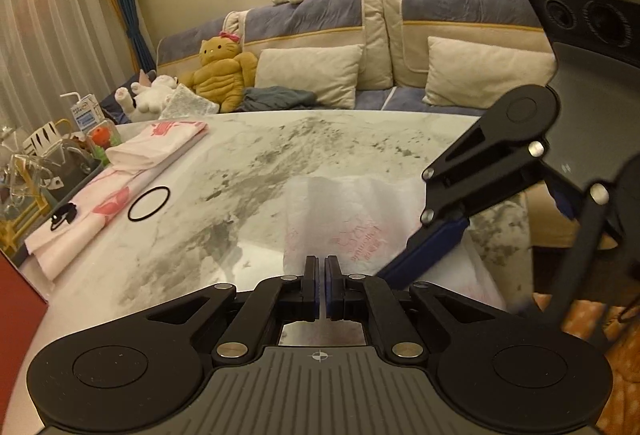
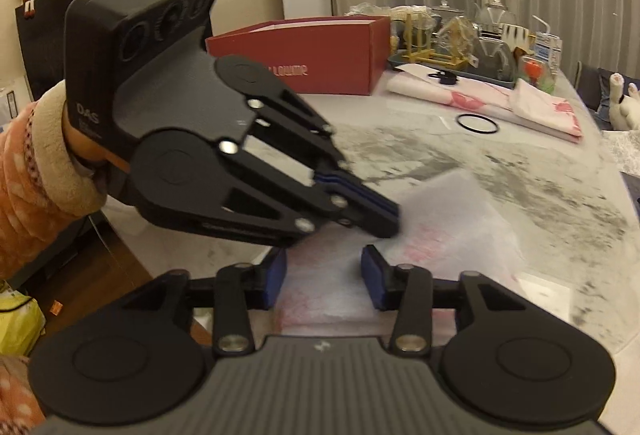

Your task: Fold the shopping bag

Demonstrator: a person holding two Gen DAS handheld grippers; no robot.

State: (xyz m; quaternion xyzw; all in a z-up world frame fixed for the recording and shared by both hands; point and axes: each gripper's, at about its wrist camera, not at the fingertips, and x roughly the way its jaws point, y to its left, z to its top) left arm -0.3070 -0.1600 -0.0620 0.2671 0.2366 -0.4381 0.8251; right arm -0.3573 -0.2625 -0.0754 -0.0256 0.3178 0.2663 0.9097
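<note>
A white, half-translucent shopping bag (image 1: 352,219) with pink print lies on the marble table (image 1: 240,171) near its front edge. My left gripper (image 1: 322,271) is shut on the bag's near edge. In the right wrist view the left gripper (image 2: 392,225) comes in from the left, pinching a raised flap of the bag (image 2: 448,211). My right gripper (image 2: 325,275) stands open low over the bag, which shows between its blue pads without being pressed. In the left wrist view one of the right gripper's fingers (image 1: 428,251) rests over the bag's right side.
Folded pink-and-white bags (image 2: 500,103) and a black ring (image 2: 478,123) lie further along the table. Behind them stand a red box (image 2: 300,55) and a tray of glassware (image 2: 452,51). A sofa with cushions and plush toys (image 1: 320,75) runs beyond the far edge.
</note>
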